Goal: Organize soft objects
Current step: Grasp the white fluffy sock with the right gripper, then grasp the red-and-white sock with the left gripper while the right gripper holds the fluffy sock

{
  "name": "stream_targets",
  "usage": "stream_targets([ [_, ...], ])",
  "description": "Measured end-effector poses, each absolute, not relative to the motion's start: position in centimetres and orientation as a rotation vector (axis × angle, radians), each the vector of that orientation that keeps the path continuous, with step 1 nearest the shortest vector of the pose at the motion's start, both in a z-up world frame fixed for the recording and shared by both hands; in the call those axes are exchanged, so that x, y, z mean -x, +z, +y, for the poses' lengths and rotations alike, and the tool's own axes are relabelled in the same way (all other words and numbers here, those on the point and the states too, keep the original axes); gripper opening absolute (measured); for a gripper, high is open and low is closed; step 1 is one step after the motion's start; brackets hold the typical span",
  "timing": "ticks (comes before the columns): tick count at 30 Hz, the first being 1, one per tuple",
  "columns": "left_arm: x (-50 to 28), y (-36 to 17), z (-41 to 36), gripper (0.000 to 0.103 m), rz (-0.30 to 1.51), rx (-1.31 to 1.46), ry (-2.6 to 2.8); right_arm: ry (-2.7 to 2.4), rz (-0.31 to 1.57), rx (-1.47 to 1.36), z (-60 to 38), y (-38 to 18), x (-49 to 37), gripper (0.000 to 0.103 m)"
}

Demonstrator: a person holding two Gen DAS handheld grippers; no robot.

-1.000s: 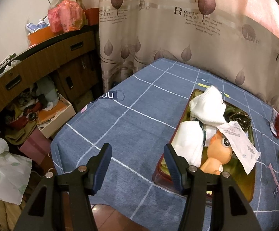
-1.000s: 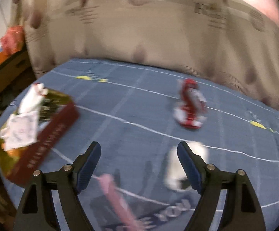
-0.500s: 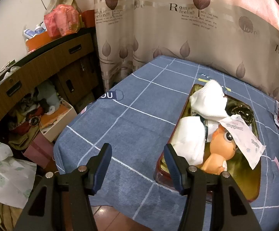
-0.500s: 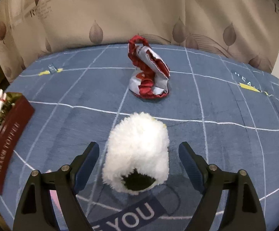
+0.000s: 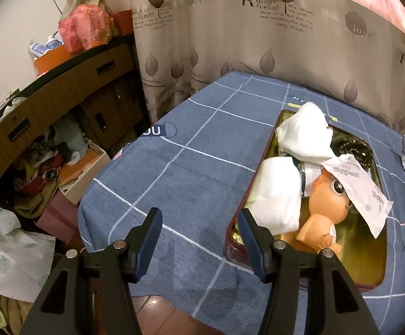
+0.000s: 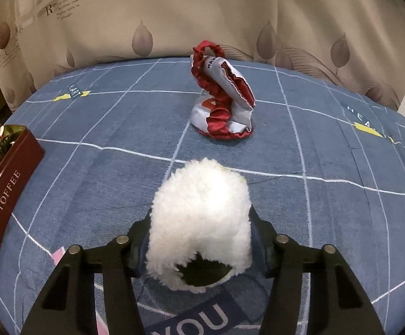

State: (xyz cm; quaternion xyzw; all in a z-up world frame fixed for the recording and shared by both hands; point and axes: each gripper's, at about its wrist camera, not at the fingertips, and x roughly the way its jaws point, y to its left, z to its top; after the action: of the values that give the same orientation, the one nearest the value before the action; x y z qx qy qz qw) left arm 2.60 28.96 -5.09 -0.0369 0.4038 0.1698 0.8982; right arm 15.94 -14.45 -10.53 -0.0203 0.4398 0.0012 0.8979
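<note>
- My right gripper: fingers set either side of the white fluffy piece and pressed into its pile; clamped on it. The piece sits on the blue checked cloth, dark opening facing the camera.
- Red and silver ruffled pouch: on the cloth beyond the fluffy piece, well apart from it, standing up crumpled near the leaf-print curtain.
- Red toffee tin: left of the fluffy piece in the right wrist view, its long side wall turned towards it, white fabric showing over its far end.
- My left gripper: jaws apart, holding nothing, hanging over the cloth's near edge just left of the tin.
- Tin contents, left wrist view: two white folded cloths against the left wall, one nearer, one farther; an orange doll lying right of the nearer cloth; a printed white packet draped over the doll's head; a dark round item at the far right corner, too dim to identify.
- Wooden cabinet: left of the cloth, with cluttered boxes below it.
</note>
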Motion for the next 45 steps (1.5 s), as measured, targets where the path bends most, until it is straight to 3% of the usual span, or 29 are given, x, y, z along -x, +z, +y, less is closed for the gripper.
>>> stream_targets([
  [10,-2.7,-5.6,28.3,0.058,0.837,0.029,0.364,0.027,0.898,0.053,-14.2,-10.4,-15.9,0.044],
  [24,-2.9,-5.3,25.1,0.058,0.839,-0.054,0.293,-0.053,0.876,0.033,-20.7,-9.8,-14.5,0.044],
  [37,-6.3,-1.8,11.0,0.058,0.766,-0.255,-0.063,-0.197,0.884,-0.074,-30.4,-9.7,-12.6,0.043],
  [45,-11.9,-1.2,1.3,0.058,0.813,-0.203,-0.291,-0.196,0.902,-0.012,-29.5,-9.9,-13.0,0.044],
])
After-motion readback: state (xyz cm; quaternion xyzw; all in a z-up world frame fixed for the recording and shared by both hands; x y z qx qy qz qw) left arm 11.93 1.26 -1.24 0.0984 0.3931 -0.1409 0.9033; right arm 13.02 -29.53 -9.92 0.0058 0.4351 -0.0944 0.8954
